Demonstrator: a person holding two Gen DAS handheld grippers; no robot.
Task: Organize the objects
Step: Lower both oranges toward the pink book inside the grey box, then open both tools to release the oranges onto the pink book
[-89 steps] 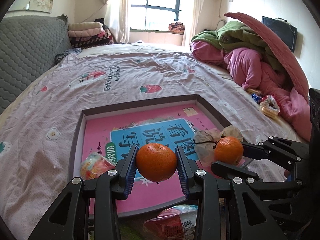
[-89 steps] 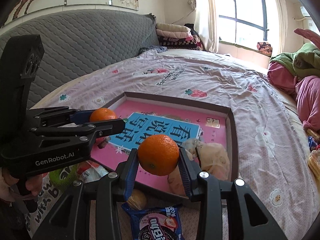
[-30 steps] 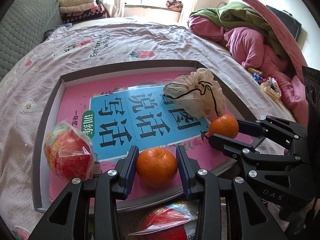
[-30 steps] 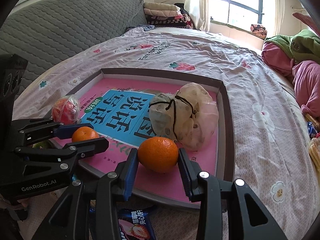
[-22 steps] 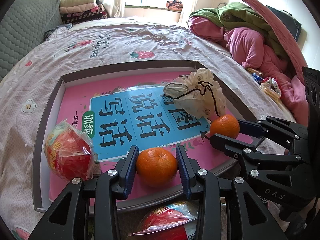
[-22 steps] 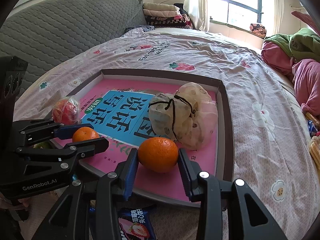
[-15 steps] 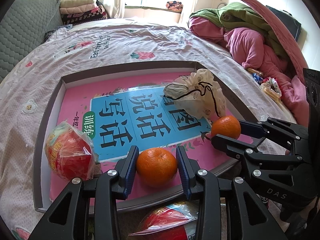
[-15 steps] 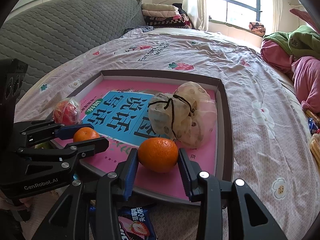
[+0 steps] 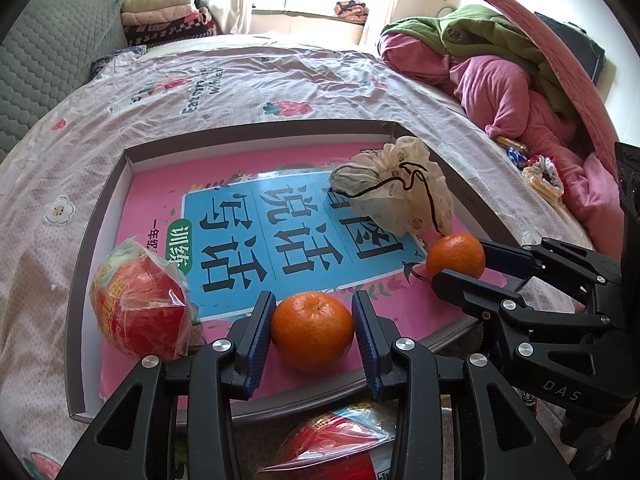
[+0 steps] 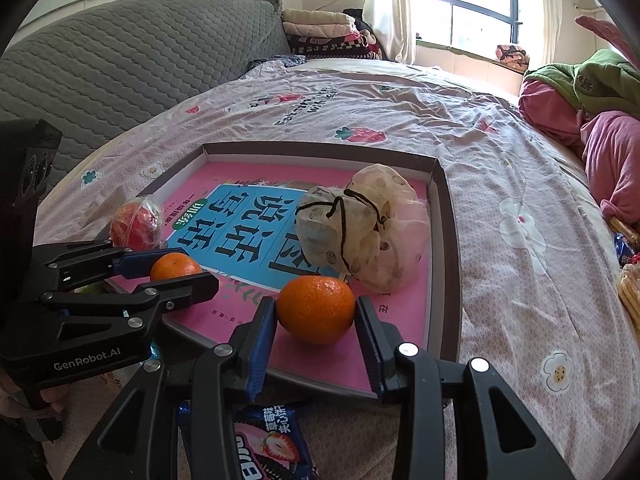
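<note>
In the left wrist view my left gripper is shut on an orange, low over the near edge of a shallow grey-rimmed tray with a pink printed floor. To its right my right gripper is shut on a second orange inside the same tray. The right wrist view shows that gripper pinching its orange, with the left gripper and its orange at the tray's left side. I cannot tell whether either orange touches the tray floor.
A drawstring cloth bag lies in the tray's far right part. A red fruit in plastic wrap sits at its left. Below the near rim lie a red packet and a strawberry snack packet. Piled bedding fills the right.
Since three seconds ago both grippers have come down and forward, carrying their oranges from above the bed to low inside the tray. Over the last second nothing has moved.
</note>
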